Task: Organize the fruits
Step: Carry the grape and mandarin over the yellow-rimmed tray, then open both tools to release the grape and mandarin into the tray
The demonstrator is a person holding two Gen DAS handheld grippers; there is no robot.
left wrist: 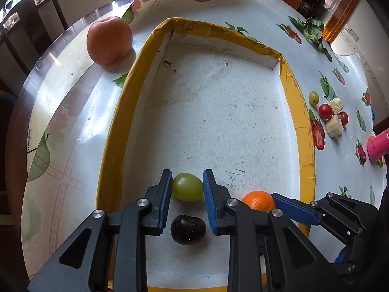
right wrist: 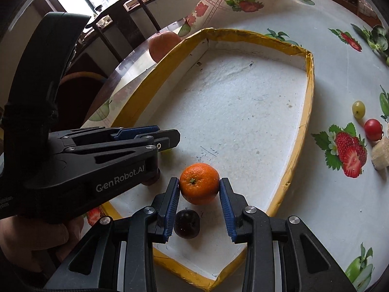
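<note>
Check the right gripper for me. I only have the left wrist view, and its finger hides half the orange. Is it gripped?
Observer: Yes. In the right wrist view, both pads of the right gripper press the orange, one on each side.
Operator: Which way is the orange turned?
Observer: Its green stem end faces up toward the right wrist camera, roughly centred between the pads.

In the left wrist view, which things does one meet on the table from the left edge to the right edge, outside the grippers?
Apple → yellow tray wall → green grape held by the left gripper → orange → small green grape → red cherry tomato → pink cup.
</note>
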